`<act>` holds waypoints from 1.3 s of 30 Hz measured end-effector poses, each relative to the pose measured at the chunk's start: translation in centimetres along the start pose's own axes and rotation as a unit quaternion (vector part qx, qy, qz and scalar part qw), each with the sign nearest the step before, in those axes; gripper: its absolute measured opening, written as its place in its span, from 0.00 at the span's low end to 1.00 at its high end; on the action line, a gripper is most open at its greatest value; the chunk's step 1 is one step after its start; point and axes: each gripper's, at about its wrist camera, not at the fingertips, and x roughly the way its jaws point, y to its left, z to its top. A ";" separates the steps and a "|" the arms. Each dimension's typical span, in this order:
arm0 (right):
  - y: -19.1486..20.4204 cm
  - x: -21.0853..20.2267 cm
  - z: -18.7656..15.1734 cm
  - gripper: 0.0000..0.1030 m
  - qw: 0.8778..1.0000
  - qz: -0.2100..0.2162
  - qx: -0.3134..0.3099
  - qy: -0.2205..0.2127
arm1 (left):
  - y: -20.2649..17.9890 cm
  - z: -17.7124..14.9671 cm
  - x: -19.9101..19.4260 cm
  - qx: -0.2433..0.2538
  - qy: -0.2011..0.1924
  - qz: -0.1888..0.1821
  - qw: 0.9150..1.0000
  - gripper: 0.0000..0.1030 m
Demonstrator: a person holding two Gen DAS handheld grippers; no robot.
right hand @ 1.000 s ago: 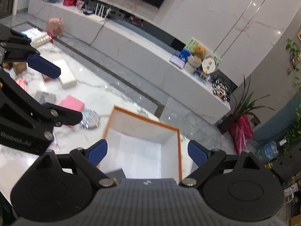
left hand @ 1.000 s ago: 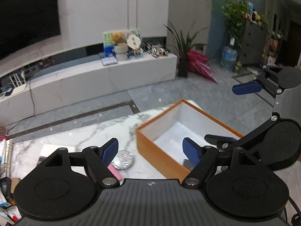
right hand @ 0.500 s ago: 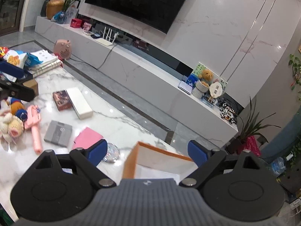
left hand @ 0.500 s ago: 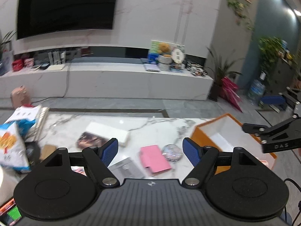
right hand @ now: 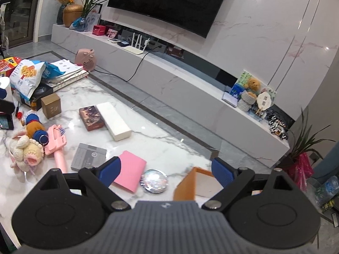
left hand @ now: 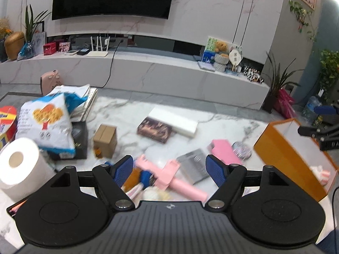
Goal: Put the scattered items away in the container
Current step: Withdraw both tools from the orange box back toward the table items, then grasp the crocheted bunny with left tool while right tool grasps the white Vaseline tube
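left gripper [left hand: 169,169] jaws wide, empty | right gripper [right hand: 166,172] same | pink selfie stick [left hand: 169,176] on table under left, light stiff plastic (kinda slick), pinch the handle | orange box [left hand: 292,156] to its right

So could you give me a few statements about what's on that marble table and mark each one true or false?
1. Both grippers, left and right, have open jaws holding nothing. True.
2. The pink wallet lies inside the orange box. False: it lies on the table, beside the round mirror.
3. The white box lies next to the dark box. True.
4. The paper roll stands in the orange box. False: it stands at the table's far left.
5. The plush toy lies beside the pink stick. True.
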 end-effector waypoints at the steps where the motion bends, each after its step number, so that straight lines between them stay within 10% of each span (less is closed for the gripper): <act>1: 0.3 0.4 -0.2 0.91 1.000 0.004 0.001 0.002 | 0.2 -0.5 0.1 0.001 0.003 0.003 1.000 0.86; 10: 3.1 3.7 -2.4 0.91 0.999 0.037 -0.003 0.029 | 1.6 -4.3 1.6 0.115 -0.001 0.012 0.993 0.86; 17: 4.6 5.5 -4.2 0.91 0.997 0.054 -0.014 0.052 | 0.7 -5.5 3.5 0.308 0.054 -0.051 0.948 0.87; 27: 6.8 7.9 -6.3 0.92 0.992 0.084 -0.054 0.084 | 1.7 -6.7 6.5 0.413 0.133 -0.097 0.896 0.87; 39: 8.0 12.8 -8.3 0.92 0.981 0.140 -0.042 0.131 | 2.7 -5.7 10.9 0.441 0.191 -0.126 0.868 0.87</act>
